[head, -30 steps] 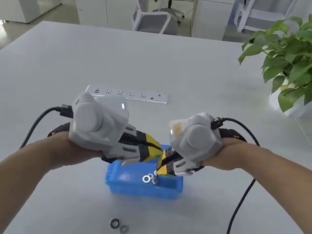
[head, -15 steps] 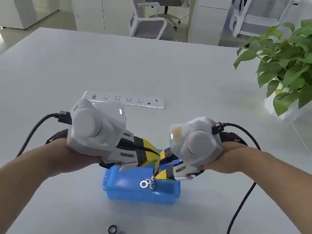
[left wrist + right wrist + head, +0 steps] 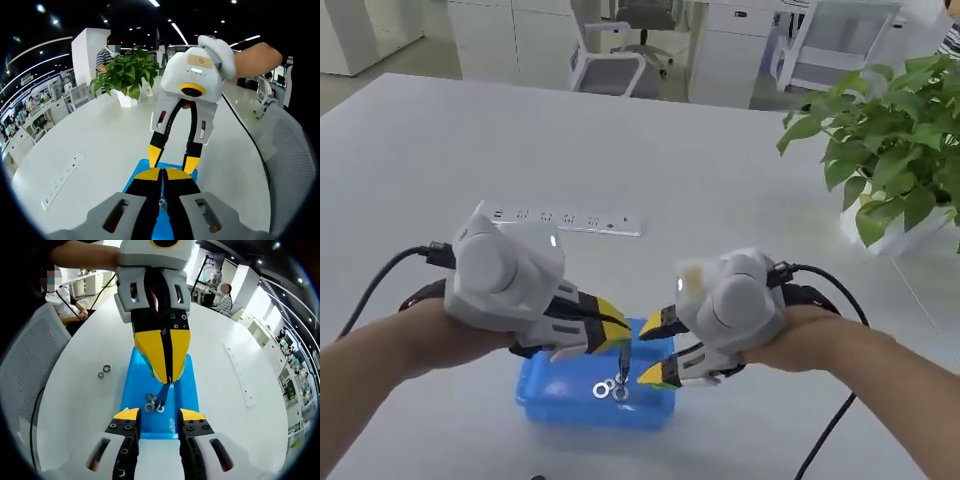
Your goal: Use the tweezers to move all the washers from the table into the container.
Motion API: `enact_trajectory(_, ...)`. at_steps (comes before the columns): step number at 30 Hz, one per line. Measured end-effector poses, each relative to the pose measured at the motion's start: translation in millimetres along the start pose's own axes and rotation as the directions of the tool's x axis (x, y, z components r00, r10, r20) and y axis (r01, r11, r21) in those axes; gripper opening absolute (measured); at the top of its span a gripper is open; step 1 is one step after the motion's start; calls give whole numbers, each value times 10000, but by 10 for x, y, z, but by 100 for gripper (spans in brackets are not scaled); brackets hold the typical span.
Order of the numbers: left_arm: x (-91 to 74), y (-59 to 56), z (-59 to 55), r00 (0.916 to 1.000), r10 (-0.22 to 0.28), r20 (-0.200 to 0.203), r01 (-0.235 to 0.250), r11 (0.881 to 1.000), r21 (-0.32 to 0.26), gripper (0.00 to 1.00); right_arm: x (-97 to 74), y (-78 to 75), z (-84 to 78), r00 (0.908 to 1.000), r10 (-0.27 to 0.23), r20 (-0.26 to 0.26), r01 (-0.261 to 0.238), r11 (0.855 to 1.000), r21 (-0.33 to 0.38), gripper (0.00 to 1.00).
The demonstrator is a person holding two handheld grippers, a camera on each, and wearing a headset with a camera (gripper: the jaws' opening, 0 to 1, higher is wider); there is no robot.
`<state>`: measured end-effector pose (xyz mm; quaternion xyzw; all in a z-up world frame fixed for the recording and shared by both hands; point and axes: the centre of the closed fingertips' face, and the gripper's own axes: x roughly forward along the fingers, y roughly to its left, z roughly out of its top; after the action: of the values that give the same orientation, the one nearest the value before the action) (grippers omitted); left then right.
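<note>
I record the left gripper (image 3: 169,377) with its jaws pressed together on the tweezers (image 3: 162,394). The tweezer tips point down into the blue container (image 3: 137,375), just beside three washers (image 3: 150,402) on its floor. The right gripper (image 3: 160,415) stands spread at the container's six o'clock edge. In the right gripper view, two loose washers (image 3: 104,371) lie on the table (image 3: 75,390) at the container's ten o'clock.

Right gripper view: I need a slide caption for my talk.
Left gripper holds tweezers above washers in the blue container; two stray washers lie on the table; right gripper open.
</note>
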<state>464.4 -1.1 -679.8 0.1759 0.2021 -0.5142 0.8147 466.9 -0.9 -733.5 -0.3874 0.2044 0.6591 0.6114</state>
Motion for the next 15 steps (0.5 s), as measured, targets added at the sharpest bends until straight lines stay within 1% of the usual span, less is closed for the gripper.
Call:
enact_trajectory(7, 7, 52, -30, 9999, 24, -118, -25, 10000, -38, 5, -179, 8, -4, 9985, -484, 250, 468, 9972, 584, 33)
enact_trajectory(9, 7, 56, -34, 9999, -25, -146, 24, 10000, -61, 5, -229, 22, -19, 9978, -614, 233, 593, 9950, 799, 36)
enact_trajectory(11, 7, 53, -29, 9999, -44, -149, 43, 10000, -79, 5, -265, 40, -33, 9974, -679, 228, 652, 9925, 1030, 39)
enact_trajectory(13, 5, 45, -15, 9999, -76, -126, 75, 9999, -79, 5, -315, 58, -37, 9964, -797, 290, 759, 9904, 1158, 40)
enact_trajectory(15, -2, 43, 5, 9999, -74, -97, 74, 9999, -85, 5, -360, 76, -46, 9952, -920, 334, 862, 9854, 1470, 43)
